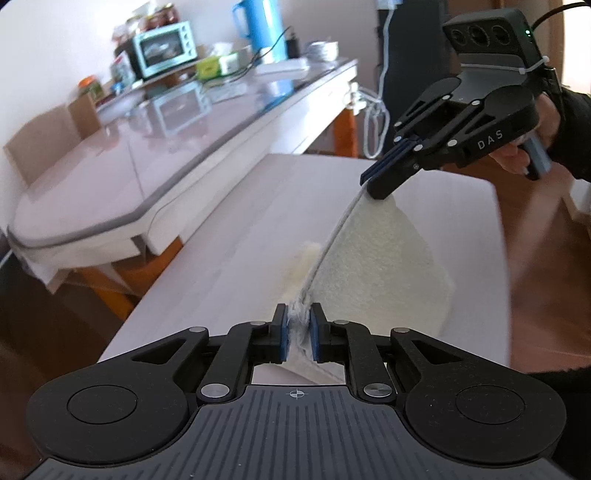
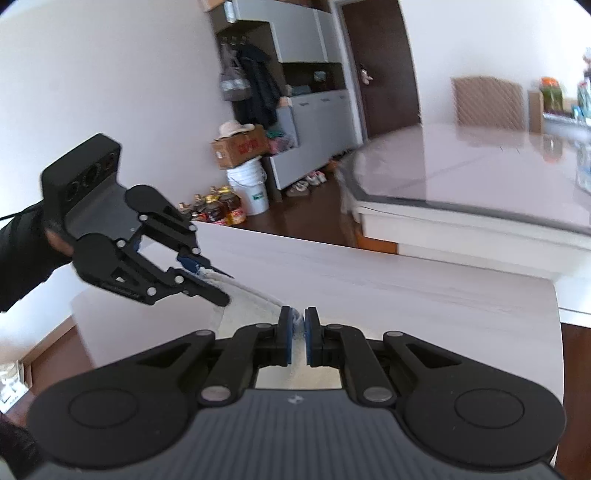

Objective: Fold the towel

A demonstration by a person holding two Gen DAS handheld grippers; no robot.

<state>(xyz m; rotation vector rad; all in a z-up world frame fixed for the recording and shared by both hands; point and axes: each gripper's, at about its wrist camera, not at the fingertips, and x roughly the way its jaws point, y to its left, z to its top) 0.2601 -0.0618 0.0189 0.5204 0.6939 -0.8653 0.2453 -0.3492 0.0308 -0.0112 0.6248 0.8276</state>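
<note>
A cream-white towel [image 1: 380,254] hangs lifted above a white work table [image 1: 236,236], its top edge stretched taut between my two grippers. My left gripper [image 1: 299,334] is shut on one bunched corner of the towel. In the left wrist view my right gripper [image 1: 373,184] pinches the other corner at the upper right, held by a hand in a dark sleeve. In the right wrist view my right gripper [image 2: 299,339] is shut on its towel [image 2: 255,310] corner, and the left gripper [image 2: 212,282] grips the far corner at the left. The towel's lower part is hidden.
A larger glossy dining table [image 1: 155,155] stands beyond the work table, bearing a teal toaster oven [image 1: 164,48], a blue kettle [image 1: 258,26] and packets. A white bucket [image 2: 251,188], a cardboard box [image 2: 240,146] and bottles sit on the dark wood floor by grey cabinets.
</note>
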